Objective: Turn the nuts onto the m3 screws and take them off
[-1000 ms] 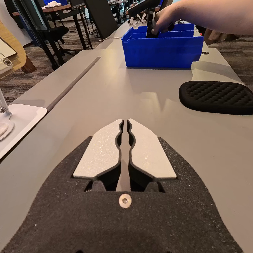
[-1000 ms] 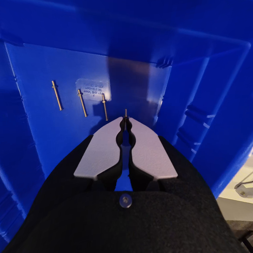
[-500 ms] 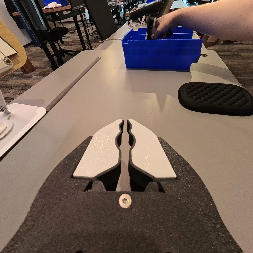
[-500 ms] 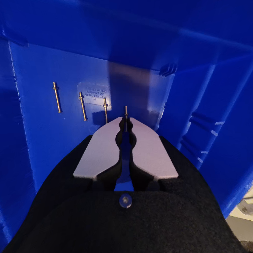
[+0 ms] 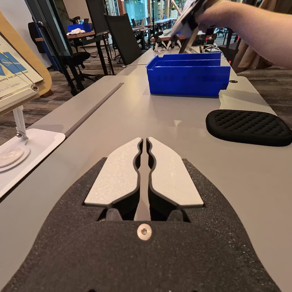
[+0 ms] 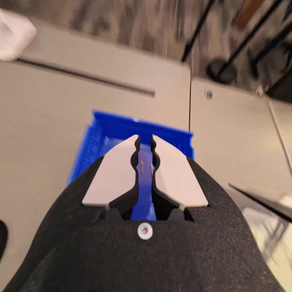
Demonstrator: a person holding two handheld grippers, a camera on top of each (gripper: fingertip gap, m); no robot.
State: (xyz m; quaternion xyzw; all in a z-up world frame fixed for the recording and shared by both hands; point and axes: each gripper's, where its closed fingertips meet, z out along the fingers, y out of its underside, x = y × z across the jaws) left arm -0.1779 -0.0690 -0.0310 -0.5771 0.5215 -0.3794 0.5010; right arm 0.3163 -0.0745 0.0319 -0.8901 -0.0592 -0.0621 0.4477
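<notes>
Left gripper (image 5: 144, 139) low over the grey table (image 5: 120, 120), jaws drawn nearly together with only a thin slit between the tips, nothing held. Ahead on the table, a blue plastic bin (image 5: 188, 79) with inner dividers; to its near right, well apart, a black dimpled pad (image 5: 248, 128). At the left edge, a white stand base (image 5: 31, 147) carrying a tilted board (image 5: 17, 71).

Above the bin in the left wrist view — a person's hand (image 5: 221, 20) gripping the right gripper, blurred, clear of the bin's rim.

Right wrist view heavily blurred. Right gripper (image 6: 145, 136) raised above the bin (image 6: 142, 124), looking down into it, jaws parted a little, empty between the tips. Through the gap, two thin pale screws (image 6: 147, 167) lying on the bin floor — too smeared to tell whether nuts sit on them. Grey table (image 6: 47, 126) around the bin, a dark slot (image 6: 88, 79) running across it beyond.
</notes>
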